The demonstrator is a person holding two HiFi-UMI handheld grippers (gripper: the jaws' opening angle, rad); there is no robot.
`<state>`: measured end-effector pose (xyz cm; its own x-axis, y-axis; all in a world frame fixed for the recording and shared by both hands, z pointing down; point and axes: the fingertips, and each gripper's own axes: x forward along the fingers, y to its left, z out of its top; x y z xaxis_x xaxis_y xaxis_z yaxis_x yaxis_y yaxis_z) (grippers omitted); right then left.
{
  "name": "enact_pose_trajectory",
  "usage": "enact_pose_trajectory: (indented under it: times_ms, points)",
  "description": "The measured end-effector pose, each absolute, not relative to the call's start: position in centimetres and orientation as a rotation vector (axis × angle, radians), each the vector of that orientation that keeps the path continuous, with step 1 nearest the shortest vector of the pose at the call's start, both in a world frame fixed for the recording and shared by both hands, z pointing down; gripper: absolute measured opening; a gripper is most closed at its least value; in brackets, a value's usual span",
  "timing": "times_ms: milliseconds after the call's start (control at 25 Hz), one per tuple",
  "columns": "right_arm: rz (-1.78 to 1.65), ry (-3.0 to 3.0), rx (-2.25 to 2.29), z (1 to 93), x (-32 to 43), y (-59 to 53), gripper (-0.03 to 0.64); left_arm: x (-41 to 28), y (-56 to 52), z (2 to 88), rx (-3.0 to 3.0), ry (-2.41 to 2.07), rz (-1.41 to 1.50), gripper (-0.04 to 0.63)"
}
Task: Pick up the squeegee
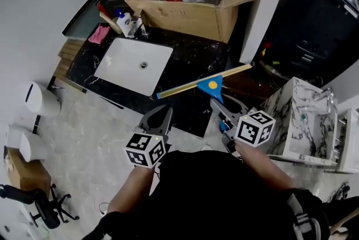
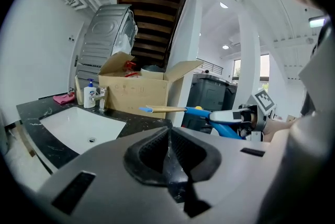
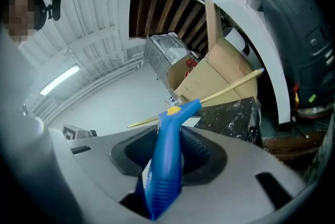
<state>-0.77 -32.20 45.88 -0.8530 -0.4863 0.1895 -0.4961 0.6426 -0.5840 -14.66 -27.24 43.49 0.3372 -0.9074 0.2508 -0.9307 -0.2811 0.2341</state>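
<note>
Nearest, the left gripper (image 1: pixel 159 116) hangs by the near edge of the worktop (image 1: pixel 193 56), its fingers pressed together on nothing. Just to its right, the right gripper (image 1: pixel 220 111) has its fingers clamped on the blue handle of the squeegee (image 1: pixel 212 86). The squeegee is held clear of the black worktop, its yellowish blade running left to right. Farther left, a white sink (image 1: pixel 120 68) is set in the worktop. Farthest stands an open cardboard box (image 1: pixel 185 17), a soap bottle (image 1: pixel 124 22) at its left.

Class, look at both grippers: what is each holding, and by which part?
Right gripper grips the squeegee by its blue handle; left gripper holds nothing, jaws together.
</note>
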Motion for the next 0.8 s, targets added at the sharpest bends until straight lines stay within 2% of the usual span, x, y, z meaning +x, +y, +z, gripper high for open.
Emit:
enact_pose_trajectory:
  times_ms: [280,800]
  points:
    - [0.99,-2.851,0.897,44.8,-1.6,-30.0,0.147,-15.4,-25.2,42.8,2.293,-1.611,0.071,0.031]
    - [1.075,-2.787,1.014,45.7,-4.7,-22.6,0.147,-20.7,-16.6,44.1,2.249,-1.578,0.091,0.031]
